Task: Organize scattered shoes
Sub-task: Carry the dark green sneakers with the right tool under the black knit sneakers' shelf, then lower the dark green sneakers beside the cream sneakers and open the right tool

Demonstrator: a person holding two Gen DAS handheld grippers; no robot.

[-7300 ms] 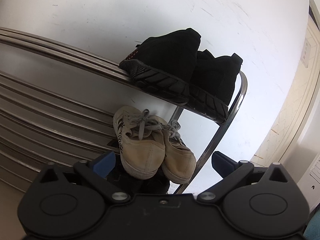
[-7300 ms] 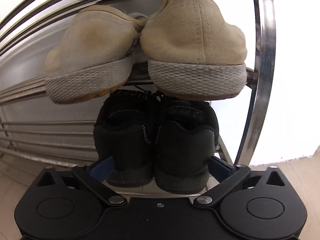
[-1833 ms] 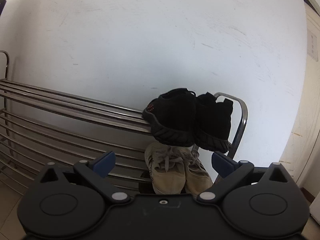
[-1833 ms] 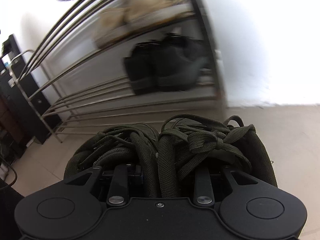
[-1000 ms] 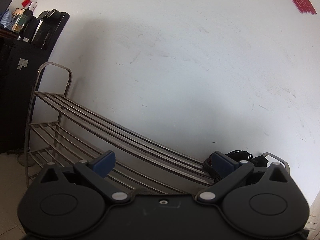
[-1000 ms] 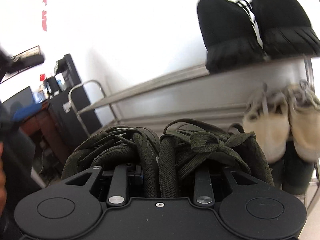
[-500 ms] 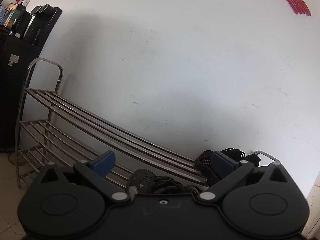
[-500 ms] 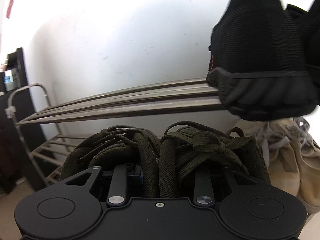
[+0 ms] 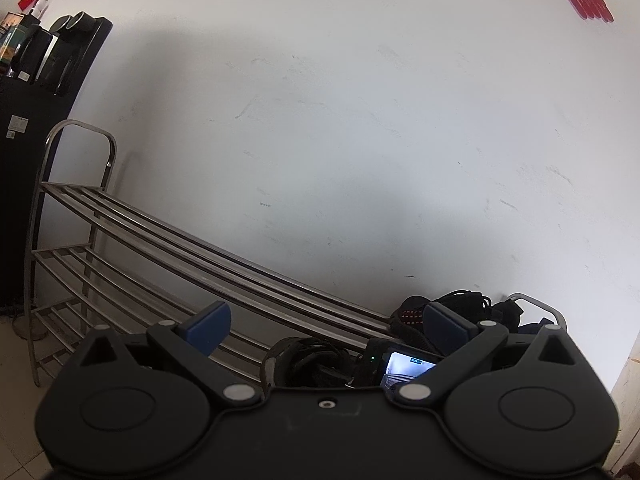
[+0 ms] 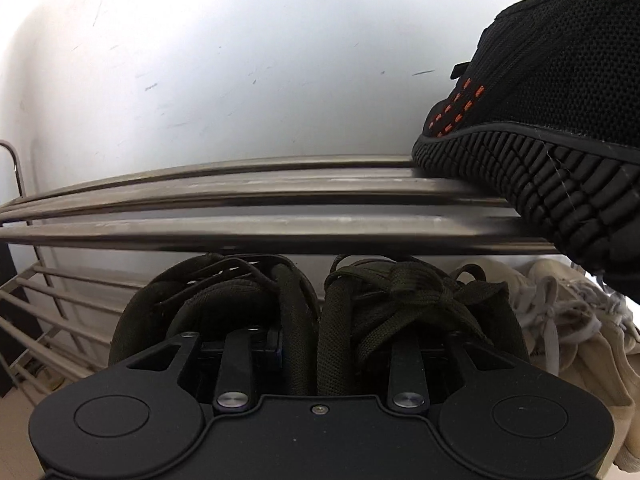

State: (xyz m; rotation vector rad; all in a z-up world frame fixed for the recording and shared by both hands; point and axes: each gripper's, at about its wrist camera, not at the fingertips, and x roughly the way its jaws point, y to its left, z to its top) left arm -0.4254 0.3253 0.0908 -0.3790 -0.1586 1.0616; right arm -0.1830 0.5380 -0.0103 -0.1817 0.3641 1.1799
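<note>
Dark olive laced shoes (image 10: pixel 320 312) clamped as pair in right gripper (image 10: pixel 316 344), aimed under shoe rack (image 10: pixel 280 208) top rail beside black knit sneaker (image 10: pixel 560 100); left gripper (image 9: pixel 326 328) spread, empty.

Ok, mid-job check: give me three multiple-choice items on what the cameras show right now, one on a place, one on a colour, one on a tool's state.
1. Where do the beige canvas shoes sit on the metal rack?
A. On the top tier
B. On the tier below the black knit sneakers
C. On the floor

2. What colour are the dashes on the side of the black knit sneakers?
A. Orange
B. Blue
C. White

3. What is the state of the right tool?
A. Wide open and empty
B. Shut on a pair of dark olive lace-up shoes
C. Shut on a rack bar

Answers:
1 B, the beige pair shows beneath the top bars that carry the black pair.
2 A, rows of orange dashes run above the sole.
3 B, the dark olive lace-up shoes are pinched together between its fingers, while the left tool stands open.
</note>
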